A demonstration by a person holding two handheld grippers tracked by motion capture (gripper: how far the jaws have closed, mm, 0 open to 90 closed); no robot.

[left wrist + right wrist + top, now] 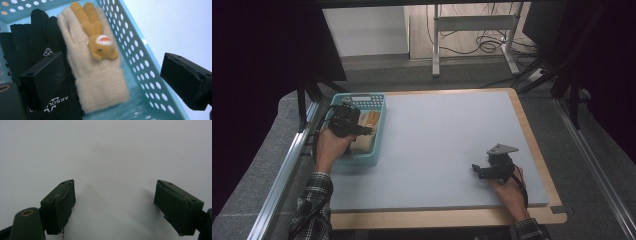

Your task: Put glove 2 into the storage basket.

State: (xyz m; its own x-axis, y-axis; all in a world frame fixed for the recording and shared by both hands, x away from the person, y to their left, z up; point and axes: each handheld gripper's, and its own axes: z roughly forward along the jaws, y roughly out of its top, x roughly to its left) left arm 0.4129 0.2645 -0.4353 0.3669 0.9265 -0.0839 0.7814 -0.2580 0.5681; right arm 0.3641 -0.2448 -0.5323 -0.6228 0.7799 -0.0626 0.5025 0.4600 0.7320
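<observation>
A light blue perforated basket (379,100) stands at the table's left side. A beige knitted glove (97,75) with a tan plush animal (100,42) sewn on it lies flat in the basket (140,62), beside black gloves (25,42). My left gripper (364,131) hovers over the basket, and in the left gripper view its jaws (111,58) stand wide apart above the beige glove without pressing on it. My right gripper (475,170) rests low over the table's right front, and its jaws (115,187) stand wide with only bare grey surface between them.
The grey table mat (447,135) has a wooden border (532,135). Metal rails (287,165) run along the left side. A desk frame (472,22) and cables lie on the floor beyond the far edge.
</observation>
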